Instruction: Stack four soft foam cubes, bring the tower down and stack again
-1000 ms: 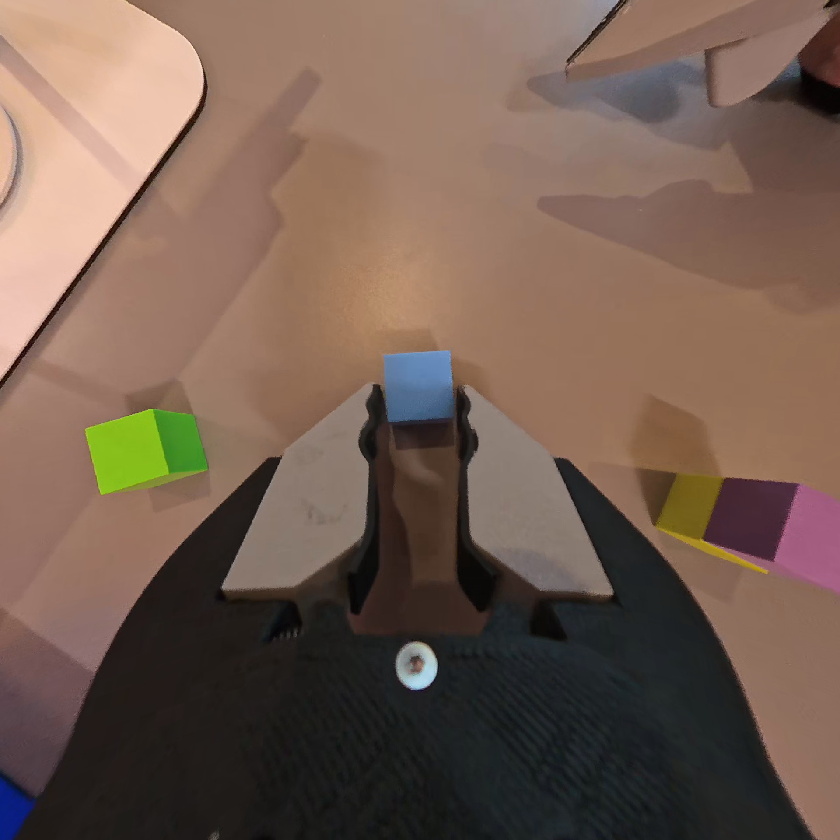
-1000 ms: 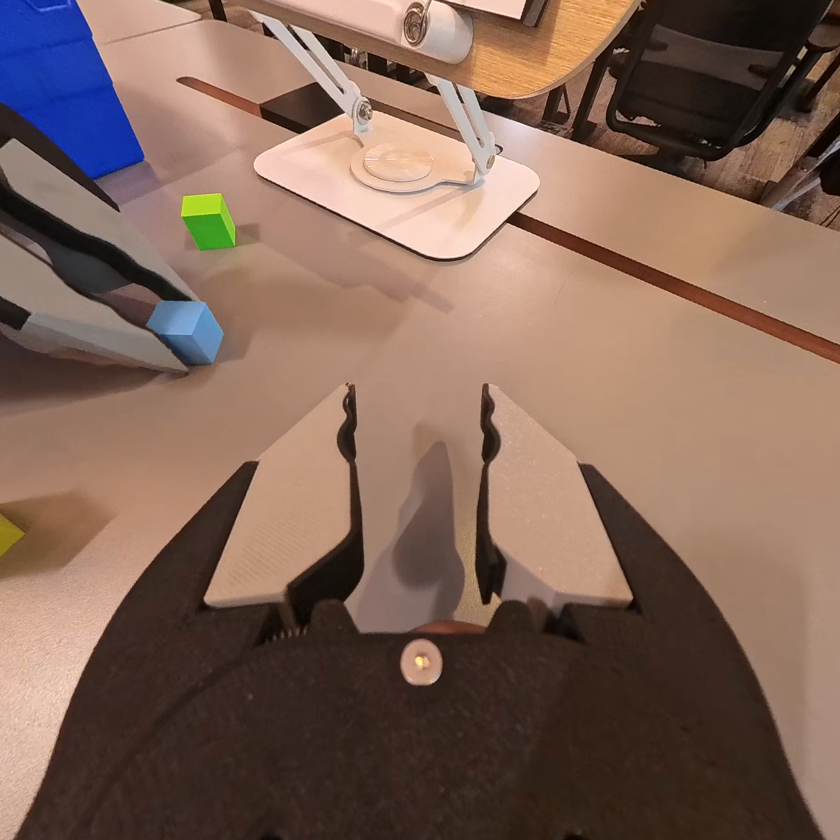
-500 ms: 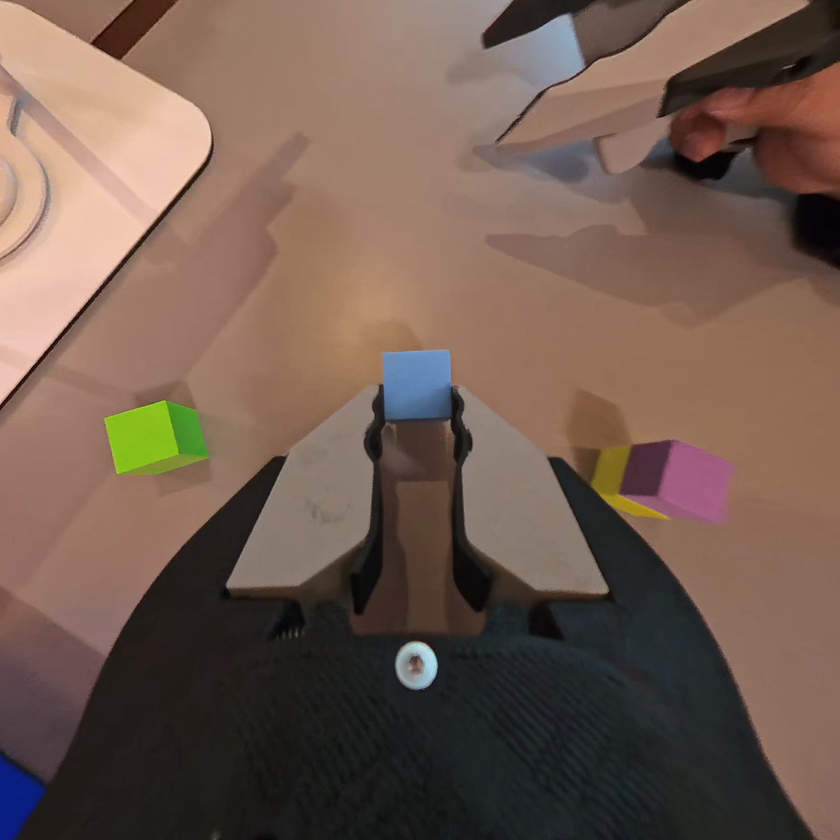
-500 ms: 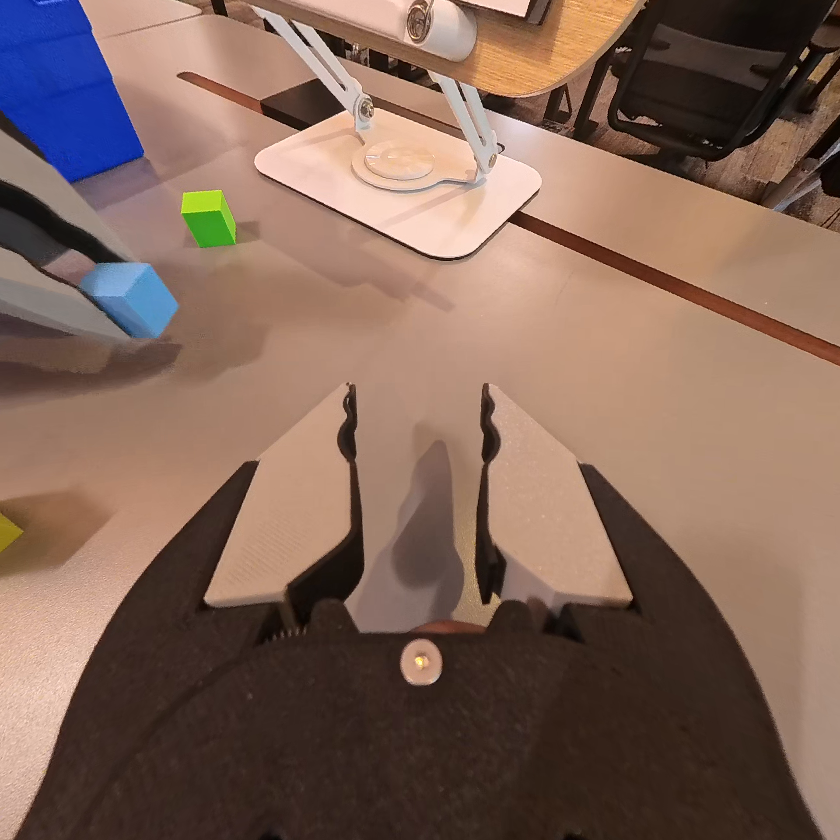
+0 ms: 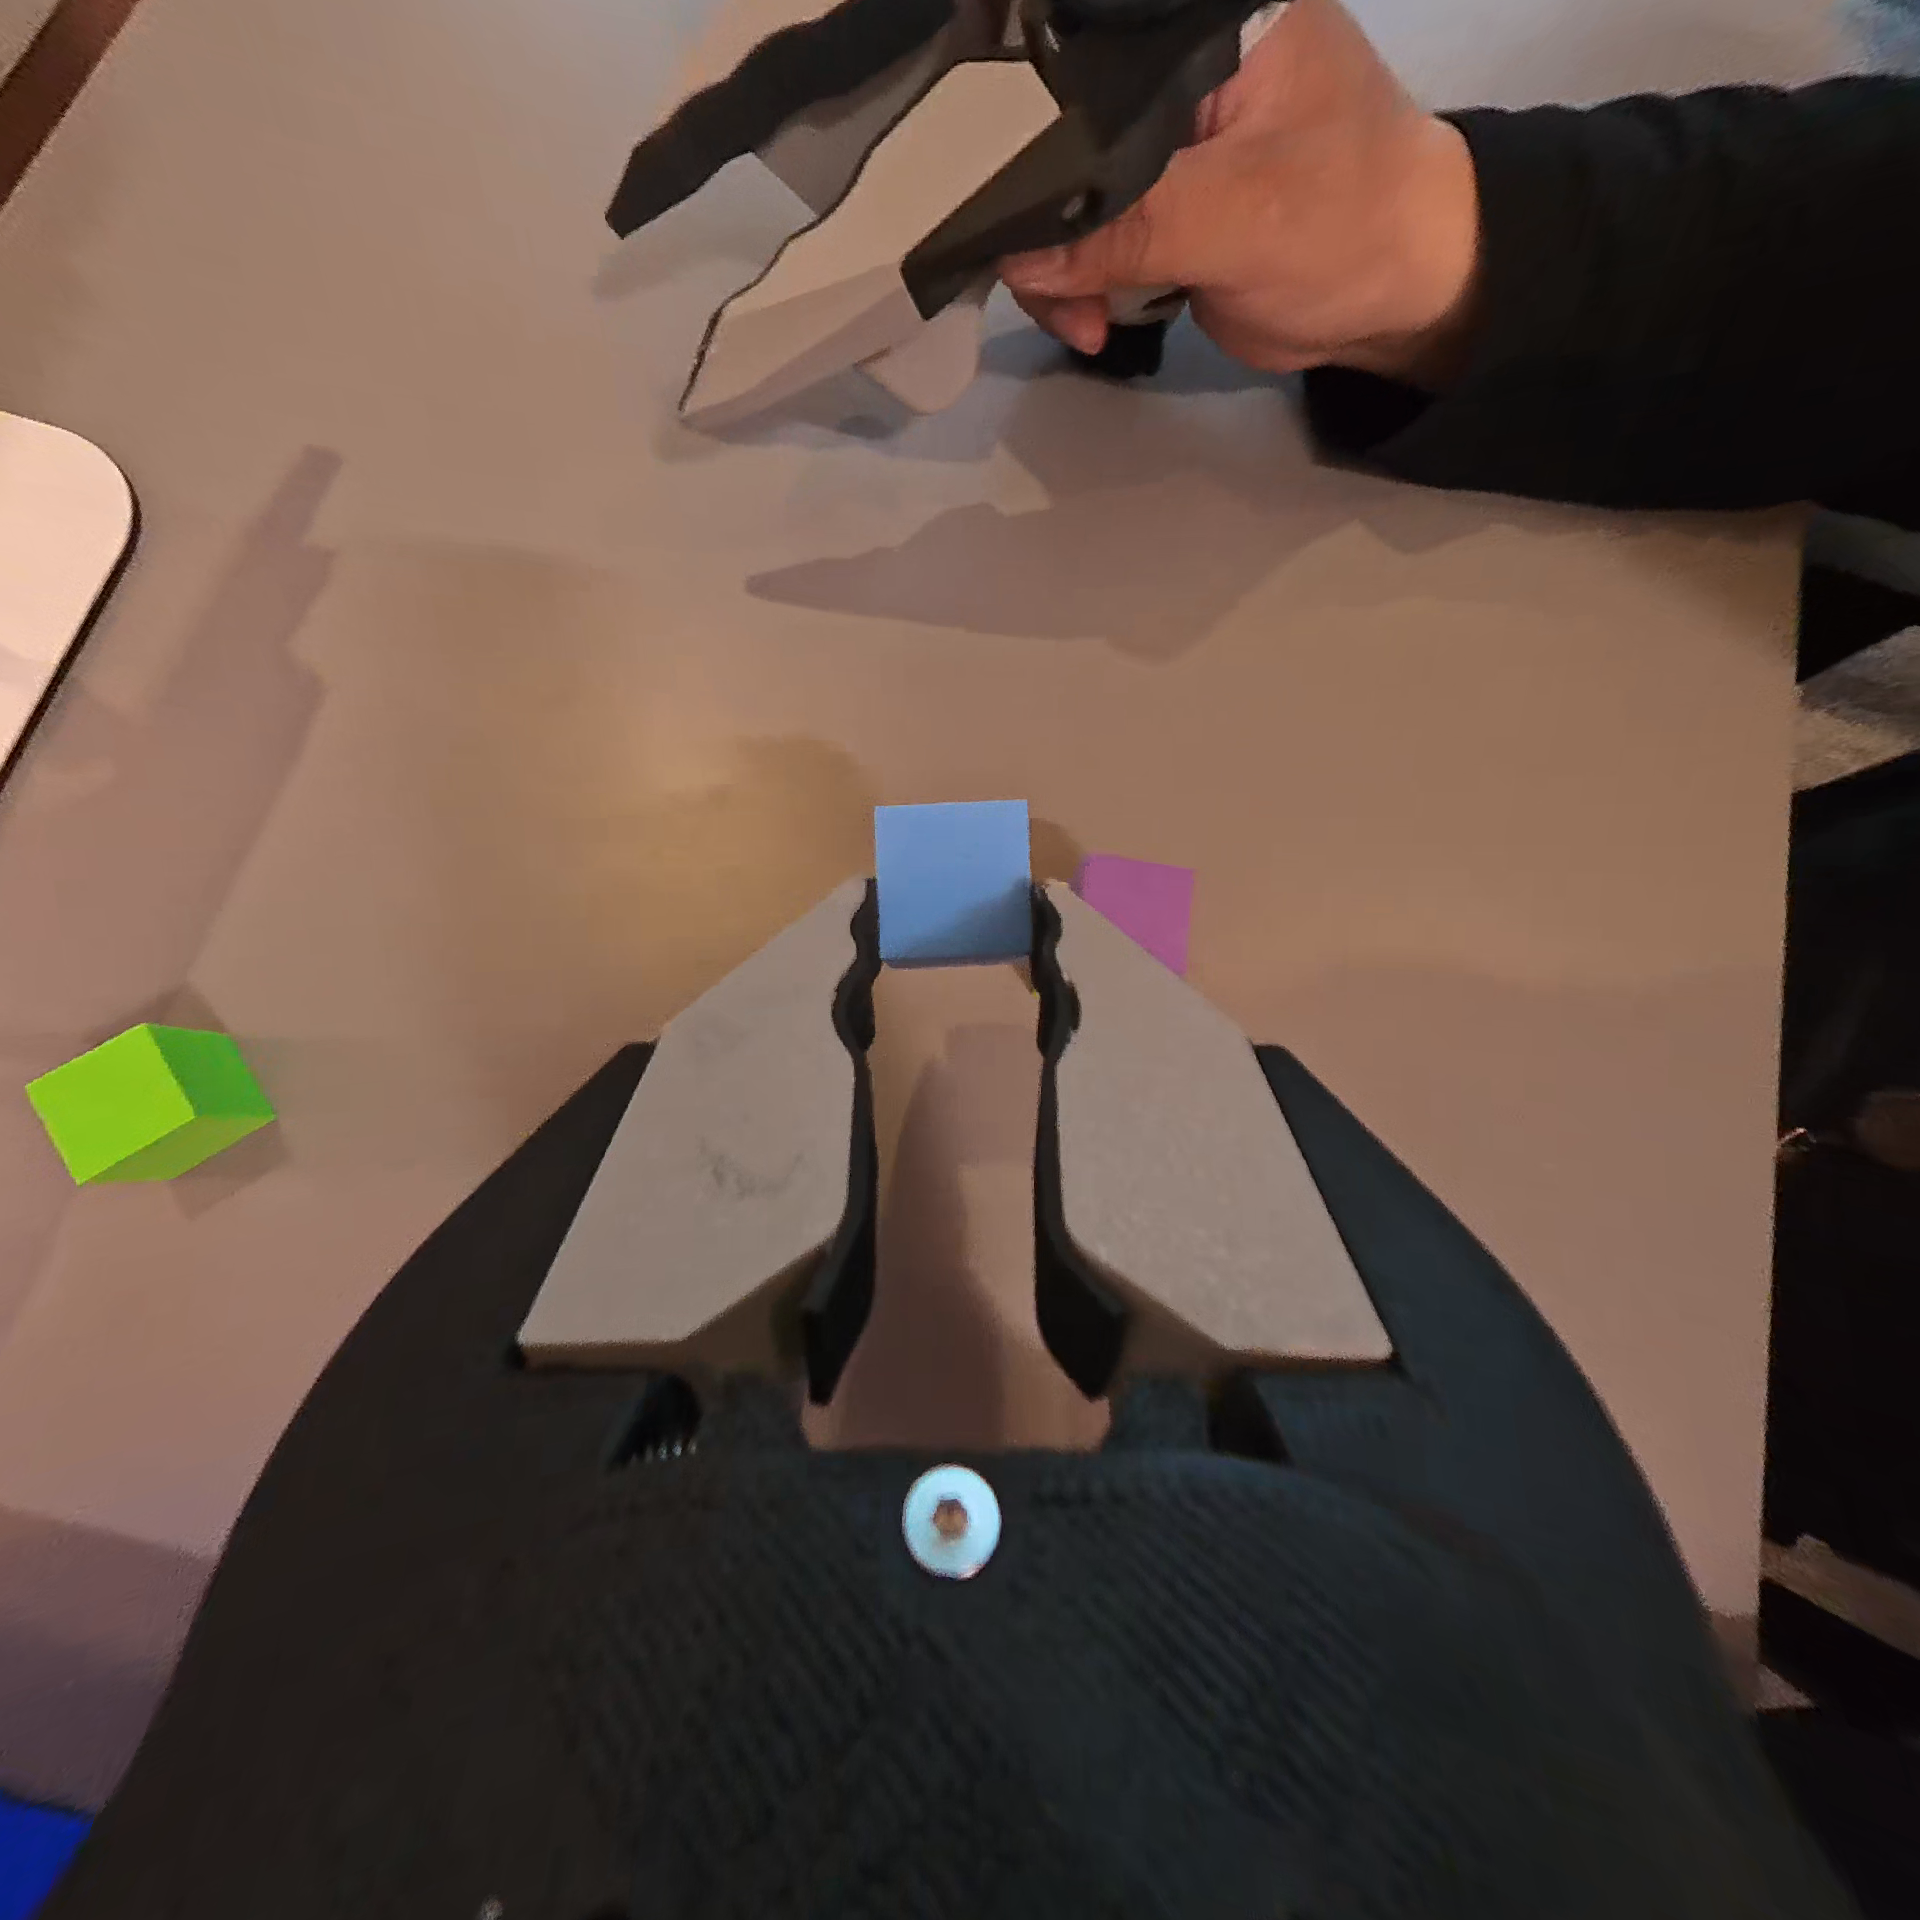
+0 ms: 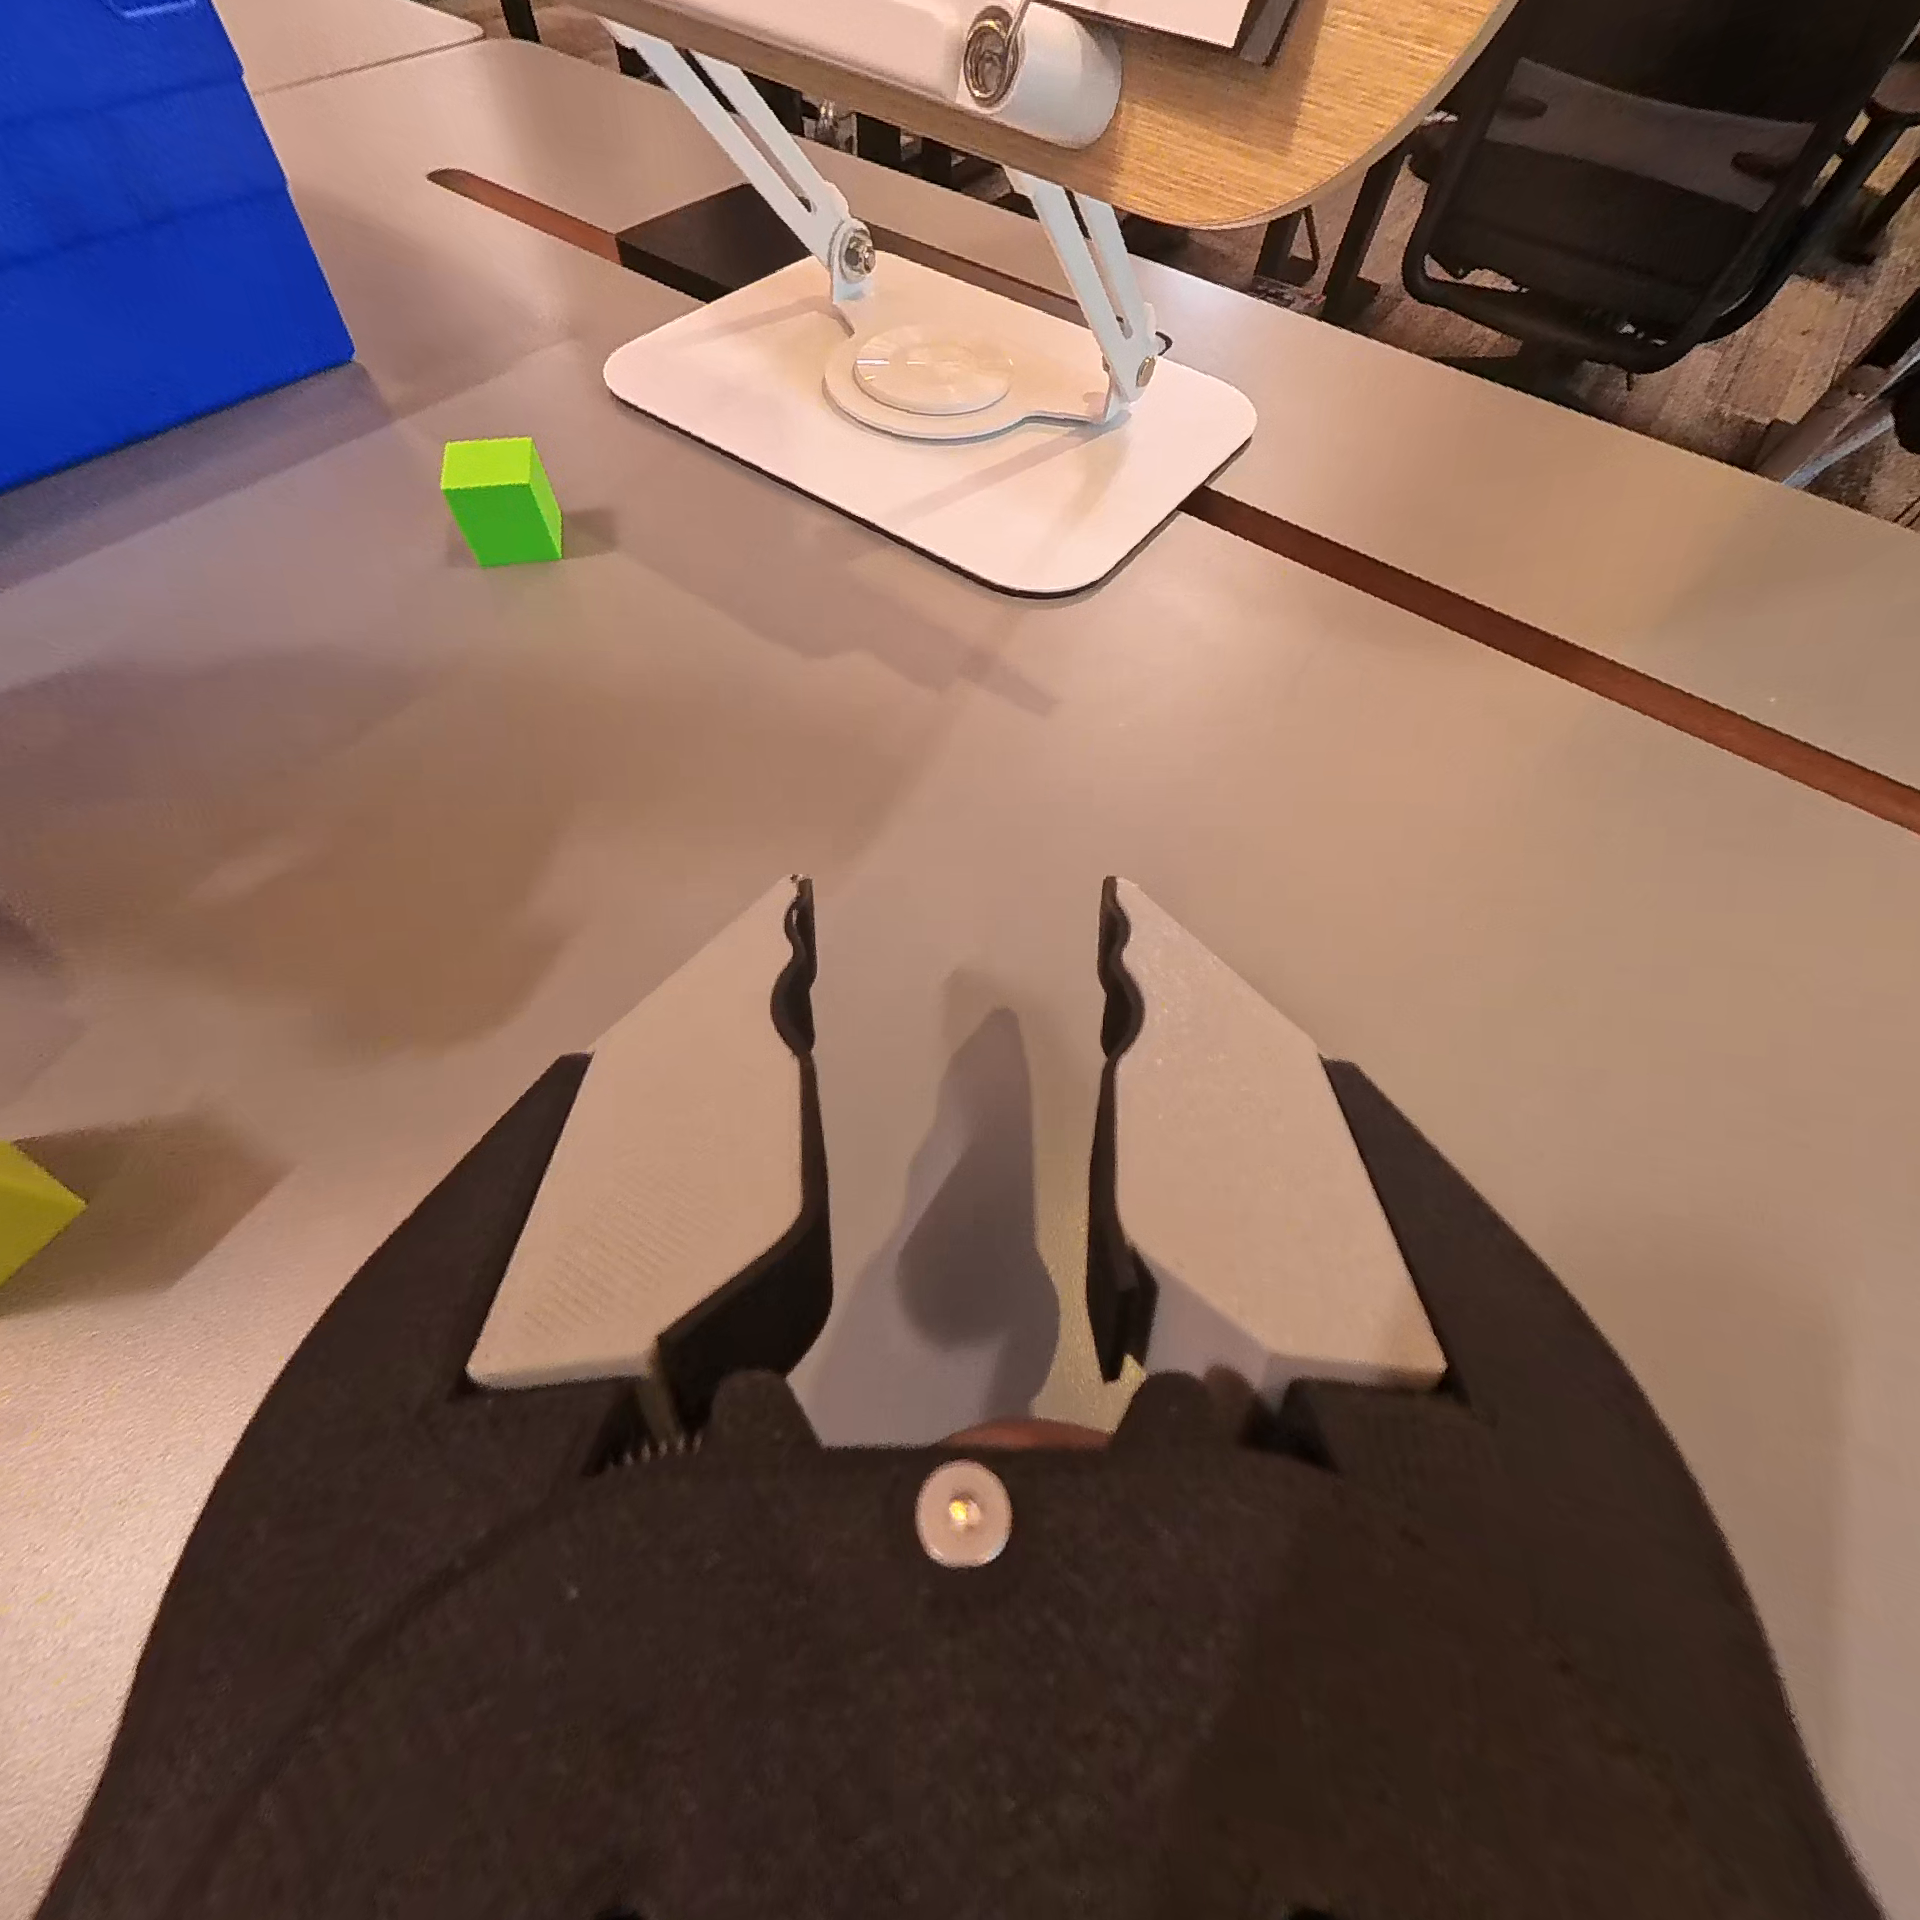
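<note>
My left gripper [image 5: 954, 914] is shut on a light blue foam cube [image 5: 952, 878], both pads pressing its sides, held above the table. A pink cube [image 5: 1141, 902] lies just right of my right finger, partly hidden by it. A green cube [image 5: 145, 1099] lies on the table at the left; it also shows in the right wrist view [image 6: 501, 502]. A yellow cube [image 6: 26, 1210] sits at the left edge of the right wrist view. My right gripper [image 6: 954, 902] is open and empty over bare table; it shows in the left wrist view [image 5: 769, 281] held by a hand.
A white stand base [image 6: 935, 436] sits on the table behind the green cube. A blue box [image 6: 135, 239] stands at far left. The table's edge [image 5: 1782, 935] runs down the right of the left wrist view. A black chair [image 6: 1621, 187] stands beyond the table.
My left gripper closed on the blue cube, lifted it and carried it toward the pink and yellow cubes, leaving the right wrist view. The right gripper stayed still and open.
</note>
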`<state>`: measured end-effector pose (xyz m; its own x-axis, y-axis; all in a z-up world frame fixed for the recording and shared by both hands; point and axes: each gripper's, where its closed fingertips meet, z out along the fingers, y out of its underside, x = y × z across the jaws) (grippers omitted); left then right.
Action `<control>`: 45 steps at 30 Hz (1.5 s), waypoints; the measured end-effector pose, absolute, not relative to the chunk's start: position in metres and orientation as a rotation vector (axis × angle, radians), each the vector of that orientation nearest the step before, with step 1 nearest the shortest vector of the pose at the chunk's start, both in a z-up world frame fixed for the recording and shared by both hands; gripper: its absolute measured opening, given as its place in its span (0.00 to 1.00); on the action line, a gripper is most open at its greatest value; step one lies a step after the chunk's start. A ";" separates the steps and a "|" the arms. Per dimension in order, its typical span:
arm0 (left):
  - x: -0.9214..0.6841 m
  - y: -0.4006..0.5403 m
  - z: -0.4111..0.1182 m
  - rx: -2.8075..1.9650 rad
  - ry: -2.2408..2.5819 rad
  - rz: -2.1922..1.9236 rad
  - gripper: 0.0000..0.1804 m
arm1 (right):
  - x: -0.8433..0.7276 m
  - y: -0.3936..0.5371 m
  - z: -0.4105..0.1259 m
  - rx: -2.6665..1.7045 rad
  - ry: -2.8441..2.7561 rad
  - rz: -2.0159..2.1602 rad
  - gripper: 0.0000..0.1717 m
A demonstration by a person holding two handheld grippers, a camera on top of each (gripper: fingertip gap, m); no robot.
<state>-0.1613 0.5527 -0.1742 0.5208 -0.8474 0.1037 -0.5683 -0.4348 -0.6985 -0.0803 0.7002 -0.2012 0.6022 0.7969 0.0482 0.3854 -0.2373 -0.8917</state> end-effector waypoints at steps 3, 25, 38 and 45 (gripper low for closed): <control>-0.156 0.547 -0.175 -2.155 1.198 -0.560 0.14 | -0.081 0.700 -0.202 -1.850 -0.957 0.524 0.30; -0.147 0.526 -0.184 -2.168 1.266 -0.559 0.14 | -0.081 0.700 -0.203 -1.847 -0.963 0.517 0.30; -0.138 0.521 -0.184 -2.140 1.330 -0.543 0.14 | -0.081 0.700 -0.203 -1.847 -0.963 0.518 0.30; -0.140 0.521 -0.187 -2.158 1.350 -0.472 0.14 | -0.083 0.698 -0.203 -1.845 -0.971 0.515 0.30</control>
